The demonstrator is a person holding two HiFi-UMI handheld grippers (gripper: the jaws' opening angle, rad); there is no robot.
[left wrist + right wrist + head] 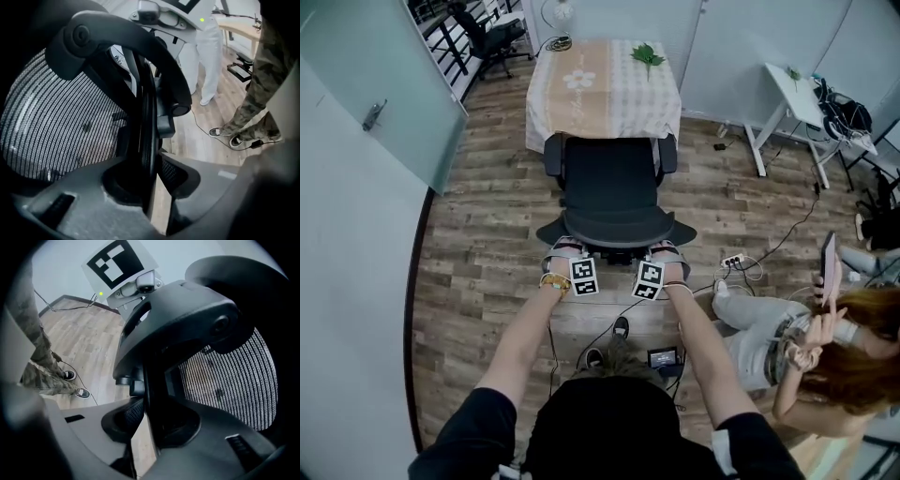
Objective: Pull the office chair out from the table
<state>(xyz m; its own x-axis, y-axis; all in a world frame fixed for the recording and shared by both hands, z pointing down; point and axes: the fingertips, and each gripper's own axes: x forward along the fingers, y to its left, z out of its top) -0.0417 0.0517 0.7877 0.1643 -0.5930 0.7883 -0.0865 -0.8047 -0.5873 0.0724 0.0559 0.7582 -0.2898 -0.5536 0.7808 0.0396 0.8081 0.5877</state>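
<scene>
Left tongs (567, 247) and right tongs (666, 247) clamp the backrest of the office chair (611, 187)
Gripper views show its mesh (61, 117); only the head view shows the clothed table (605, 89) just beyond (plank floor (478, 234)).

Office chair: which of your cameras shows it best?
The head view: the whole office chair shows from above, in front of the table. The two gripper views show only close-ups of its mesh back edge, clamped in the left hand-held gripper and right hand-held gripper.
</scene>
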